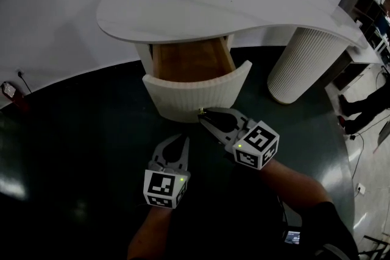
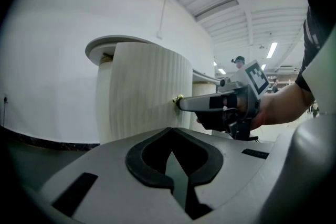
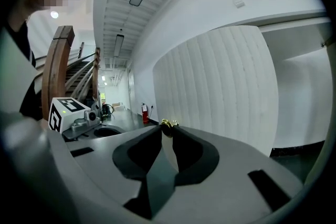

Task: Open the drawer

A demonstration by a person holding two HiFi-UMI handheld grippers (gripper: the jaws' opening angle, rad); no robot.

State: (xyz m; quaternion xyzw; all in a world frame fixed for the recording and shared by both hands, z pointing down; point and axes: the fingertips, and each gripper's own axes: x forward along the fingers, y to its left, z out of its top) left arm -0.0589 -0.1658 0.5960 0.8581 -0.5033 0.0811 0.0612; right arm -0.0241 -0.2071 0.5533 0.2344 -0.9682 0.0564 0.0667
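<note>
Drawer (image 1: 196, 92): pulled out under the worktop (image 1: 201, 3), its front touching the right hand-held gripper's tips.
Right hand-held gripper (image 1: 204, 115): clamped on the small brass knob (image 3: 168, 124).
Left hand-held gripper (image 1: 183, 138): jaws together, empty, near the front.
Materials: ribbed white curved front, wooden interior, smooth white worktop.

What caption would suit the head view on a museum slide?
Right gripper pinches the small brass knob of a white ribbed drawer, already pulled out from the white curved desk.
</note>
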